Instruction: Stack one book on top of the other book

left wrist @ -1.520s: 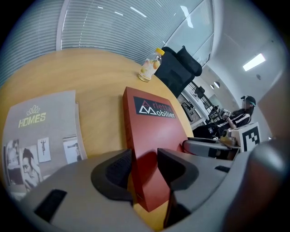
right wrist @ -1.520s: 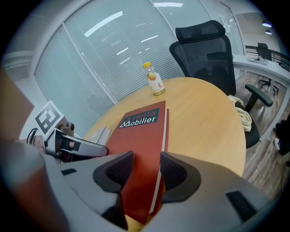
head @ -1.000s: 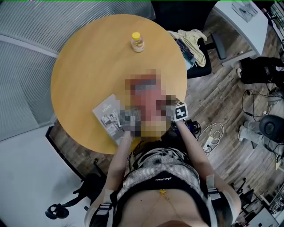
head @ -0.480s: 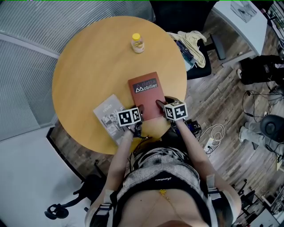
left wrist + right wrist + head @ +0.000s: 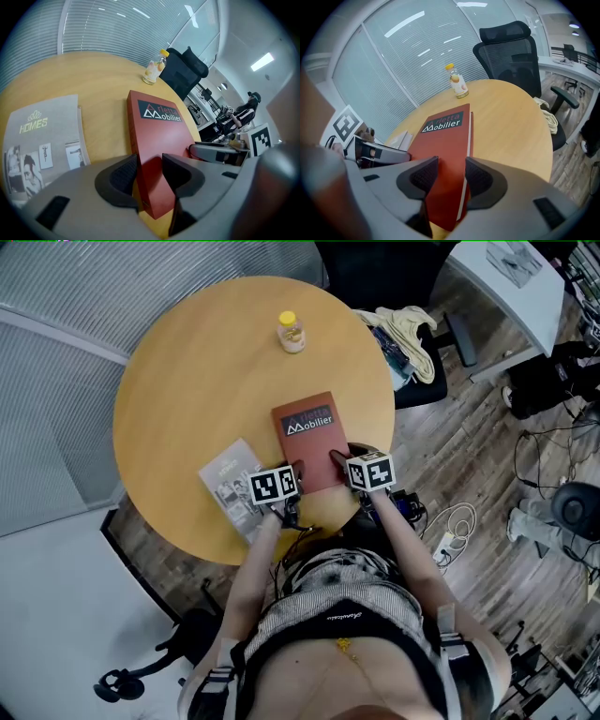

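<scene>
A red book (image 5: pixel 309 435) titled "Mobilier" lies near the front edge of the round wooden table (image 5: pixel 187 381). A grey "HOMES" magazine-like book (image 5: pixel 230 486) lies flat to its left, apart from it. My left gripper (image 5: pixel 296 471) is shut on the red book's near left corner; in the left gripper view the jaws (image 5: pixel 150 171) clamp the book (image 5: pixel 159 136) across its thickness, with the grey book (image 5: pixel 42 136) beside. My right gripper (image 5: pixel 337 461) is shut on the near right corner, the page edge (image 5: pixel 465 154) between its jaws (image 5: pixel 452 176). The near end looks slightly raised.
A small bottle with a yellow cap (image 5: pixel 292 331) stands at the table's far side. A black office chair (image 5: pixel 513 51) with cloth draped on it (image 5: pixel 408 329) sits at the table's right. Cables and bags (image 5: pixel 553 381) lie on the wooden floor to the right.
Since half a second ago both grippers and the red book have held their places. The oldest frame hides them under a mosaic patch.
</scene>
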`<state>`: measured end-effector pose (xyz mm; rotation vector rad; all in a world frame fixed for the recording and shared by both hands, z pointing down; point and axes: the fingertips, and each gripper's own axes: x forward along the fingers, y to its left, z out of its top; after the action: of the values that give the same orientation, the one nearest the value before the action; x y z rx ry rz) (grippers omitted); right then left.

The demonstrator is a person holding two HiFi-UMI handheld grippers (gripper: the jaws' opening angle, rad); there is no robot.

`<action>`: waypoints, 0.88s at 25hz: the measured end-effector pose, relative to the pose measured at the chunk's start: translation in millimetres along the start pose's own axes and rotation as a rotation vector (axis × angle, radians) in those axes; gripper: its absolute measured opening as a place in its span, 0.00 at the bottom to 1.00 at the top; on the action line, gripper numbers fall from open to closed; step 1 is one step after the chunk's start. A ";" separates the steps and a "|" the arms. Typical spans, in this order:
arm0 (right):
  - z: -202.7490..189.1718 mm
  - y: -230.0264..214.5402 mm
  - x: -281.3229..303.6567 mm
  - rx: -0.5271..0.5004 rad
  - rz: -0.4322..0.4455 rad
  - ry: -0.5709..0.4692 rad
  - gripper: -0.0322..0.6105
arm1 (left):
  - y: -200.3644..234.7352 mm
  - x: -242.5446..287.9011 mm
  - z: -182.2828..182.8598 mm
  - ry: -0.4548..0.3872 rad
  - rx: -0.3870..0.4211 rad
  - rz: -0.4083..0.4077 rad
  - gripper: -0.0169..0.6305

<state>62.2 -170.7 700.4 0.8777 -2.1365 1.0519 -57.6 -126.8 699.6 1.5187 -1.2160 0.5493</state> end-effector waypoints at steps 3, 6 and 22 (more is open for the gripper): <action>-2.5 1.6 -1.8 0.018 -0.016 0.015 0.35 | 0.8 -2.6 -0.6 -0.011 -0.002 0.011 0.30; -1.6 3.2 -1.8 0.019 -0.020 0.021 0.35 | 0.3 -3.0 0.7 -0.019 -0.008 0.024 0.29; 27.2 16.6 -55.9 -0.033 -0.003 -0.040 0.34 | -40.0 -50.4 15.2 -0.124 -0.004 0.015 0.28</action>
<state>77.4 -169.0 637.9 0.8924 -2.1786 1.0028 -44.4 -123.6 634.8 1.5600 -1.3239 0.4673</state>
